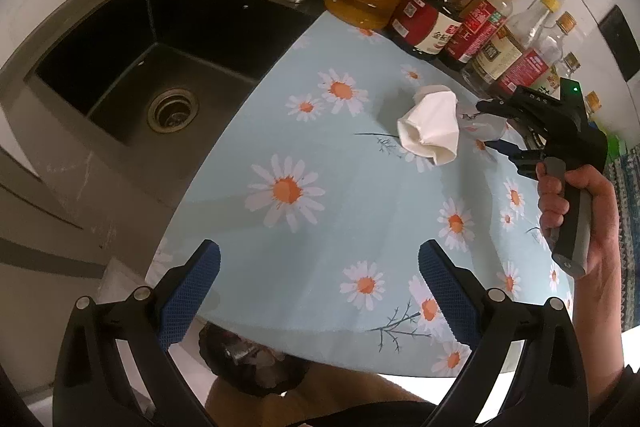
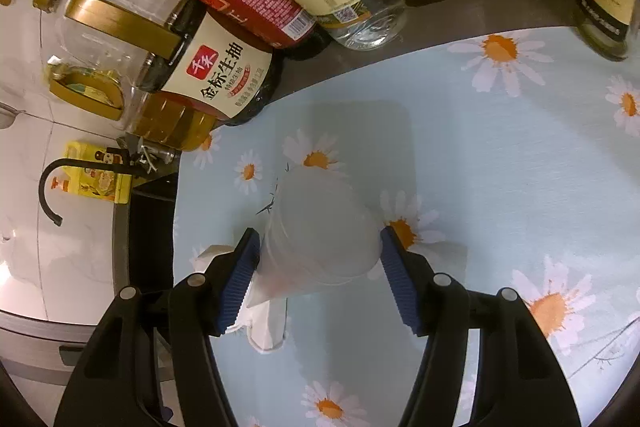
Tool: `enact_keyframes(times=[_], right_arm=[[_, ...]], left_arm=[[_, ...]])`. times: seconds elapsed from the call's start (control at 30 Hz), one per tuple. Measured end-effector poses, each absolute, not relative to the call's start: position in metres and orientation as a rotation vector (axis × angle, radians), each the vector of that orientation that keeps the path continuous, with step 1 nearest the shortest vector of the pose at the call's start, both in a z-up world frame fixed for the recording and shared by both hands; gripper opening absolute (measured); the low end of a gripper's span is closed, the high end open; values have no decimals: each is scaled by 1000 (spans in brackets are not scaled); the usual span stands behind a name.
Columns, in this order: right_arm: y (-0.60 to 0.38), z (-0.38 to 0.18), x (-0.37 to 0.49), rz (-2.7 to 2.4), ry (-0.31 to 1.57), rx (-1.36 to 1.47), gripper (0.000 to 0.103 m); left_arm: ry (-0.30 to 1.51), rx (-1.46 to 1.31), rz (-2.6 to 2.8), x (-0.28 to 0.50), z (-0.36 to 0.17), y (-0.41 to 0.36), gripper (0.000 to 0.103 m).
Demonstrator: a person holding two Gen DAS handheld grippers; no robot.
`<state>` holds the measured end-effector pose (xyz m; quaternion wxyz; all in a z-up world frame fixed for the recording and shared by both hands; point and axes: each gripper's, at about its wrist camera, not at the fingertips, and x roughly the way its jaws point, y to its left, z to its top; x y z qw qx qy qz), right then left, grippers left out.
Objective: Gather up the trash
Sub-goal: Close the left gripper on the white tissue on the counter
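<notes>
Worktop (image 1: 360, 195), daisy-print cover. Sink (image 1: 132, 67), at its left. Bottles (image 1: 432, 19), rear edge. Left gripper (image 1: 320, 291), spread wide, nothing between. Right gripper (image 2: 320, 267), both pads against a clear plastic cup (image 2: 316, 227). Crumpled tissue (image 1: 430, 127), beside the cup.
</notes>
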<state>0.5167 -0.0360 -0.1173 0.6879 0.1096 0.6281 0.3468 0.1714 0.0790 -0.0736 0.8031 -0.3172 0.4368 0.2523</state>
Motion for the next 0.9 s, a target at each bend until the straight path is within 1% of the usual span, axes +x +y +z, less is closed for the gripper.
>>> enact_keyframes(times=[0.3, 0.47, 0.73, 0.9], right_arm=[[-85, -92, 500, 848, 1350, 306, 62], [-121, -79, 480, 875, 1317, 326, 62], [-178, -72, 449, 891, 1260, 349, 62], [-196, -77, 436, 893, 1245, 321, 62]], left_arm=[[948, -569, 441, 217, -64, 81, 96], [966, -481, 365, 266, -64, 81, 96], [1050, -345, 283, 338, -72, 74, 96], [1110, -254, 293, 372, -83, 70, 96]])
